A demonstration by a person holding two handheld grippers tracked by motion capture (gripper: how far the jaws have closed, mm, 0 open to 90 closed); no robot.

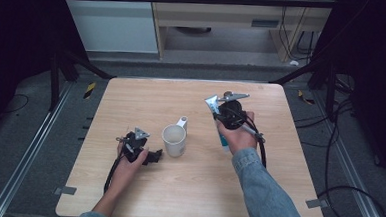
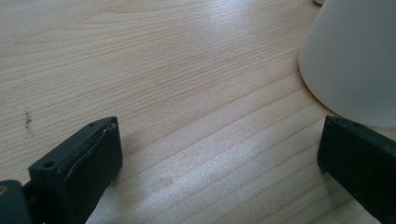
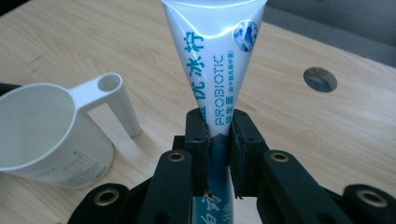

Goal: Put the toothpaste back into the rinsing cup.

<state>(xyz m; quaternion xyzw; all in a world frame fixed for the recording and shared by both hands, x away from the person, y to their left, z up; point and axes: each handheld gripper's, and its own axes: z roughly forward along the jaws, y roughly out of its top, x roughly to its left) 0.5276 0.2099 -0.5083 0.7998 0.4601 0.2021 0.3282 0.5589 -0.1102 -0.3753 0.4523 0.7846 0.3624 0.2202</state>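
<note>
A white and blue toothpaste tube marked PROBIOTIC is clamped between the jaws of my right gripper, its flat crimped end pointing away from the camera. From above, the right gripper holds the tube over the table right of centre, above the wood. A white mug with a handle stands upright at the table's middle; it also shows at the left in the right gripper view as the mug. My left gripper rests low just left of the mug, open, with bare wood between its jaws.
The wooden table has a round cable hole near its far right corner. Dark floor, rails and cables surround it. In the left gripper view the mug's wall stands close beyond the right jaw.
</note>
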